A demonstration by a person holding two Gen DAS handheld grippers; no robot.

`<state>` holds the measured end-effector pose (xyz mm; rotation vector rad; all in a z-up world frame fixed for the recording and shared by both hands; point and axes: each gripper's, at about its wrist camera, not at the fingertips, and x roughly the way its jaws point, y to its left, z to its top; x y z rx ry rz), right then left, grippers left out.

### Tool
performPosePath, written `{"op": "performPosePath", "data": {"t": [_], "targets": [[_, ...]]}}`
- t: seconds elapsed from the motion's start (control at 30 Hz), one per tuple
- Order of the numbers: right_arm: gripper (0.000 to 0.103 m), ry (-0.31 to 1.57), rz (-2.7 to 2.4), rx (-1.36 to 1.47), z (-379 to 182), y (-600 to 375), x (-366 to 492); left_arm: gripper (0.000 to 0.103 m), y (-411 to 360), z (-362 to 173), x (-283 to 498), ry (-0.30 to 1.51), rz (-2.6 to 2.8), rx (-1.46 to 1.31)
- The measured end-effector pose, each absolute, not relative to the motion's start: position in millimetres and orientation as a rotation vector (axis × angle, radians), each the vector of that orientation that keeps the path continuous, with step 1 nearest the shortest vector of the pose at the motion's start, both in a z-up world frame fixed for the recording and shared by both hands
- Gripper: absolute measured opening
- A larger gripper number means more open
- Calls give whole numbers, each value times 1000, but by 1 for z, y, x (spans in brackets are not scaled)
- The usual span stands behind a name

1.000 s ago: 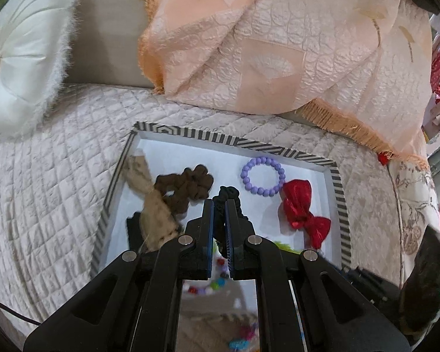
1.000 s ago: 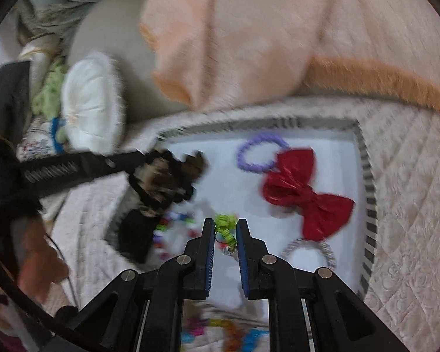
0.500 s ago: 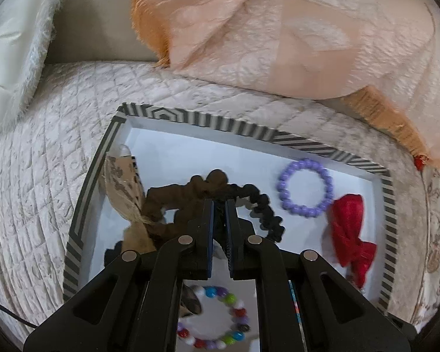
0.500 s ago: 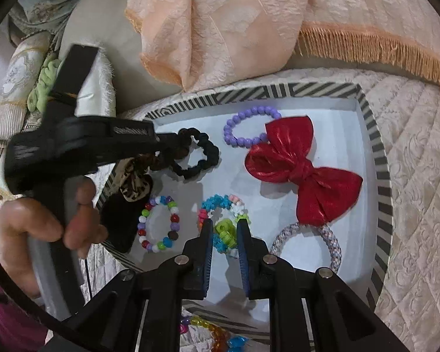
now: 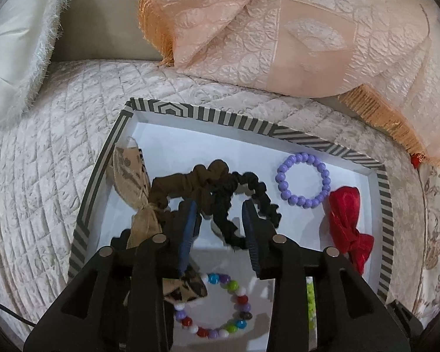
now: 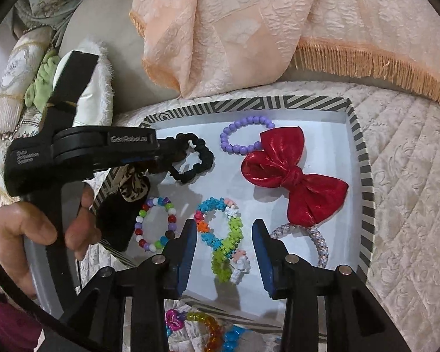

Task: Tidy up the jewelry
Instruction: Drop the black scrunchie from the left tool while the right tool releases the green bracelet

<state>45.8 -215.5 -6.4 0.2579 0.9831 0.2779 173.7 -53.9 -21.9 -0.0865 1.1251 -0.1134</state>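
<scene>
Claws opening since before: left [image 5: 220, 220] around black scrunchie [image 5: 249, 205]; right [image 6: 224, 246] around flower bracelet [image 6: 223, 231].

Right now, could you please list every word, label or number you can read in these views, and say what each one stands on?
"GenRobot.AI": raised lettering on the side of the left gripper, seen from the right wrist view; the last characters are hard to make out.
"Data Acquisition System": small raised lettering on the rear of its body; blurred, so this reading is uncertain.
Nothing else in either view carries readable text.
</scene>
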Motion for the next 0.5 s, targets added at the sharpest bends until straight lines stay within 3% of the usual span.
{"op": "performPosePath", "data": {"t": [0.13, 0.5], "targets": [[37, 989, 267, 257, -7, -216, 43, 43, -53, -14, 163, 1108, -114, -83], [38, 955, 236, 230, 11, -218, 24, 44, -49, 6, 125, 1040, -79, -22]]}}
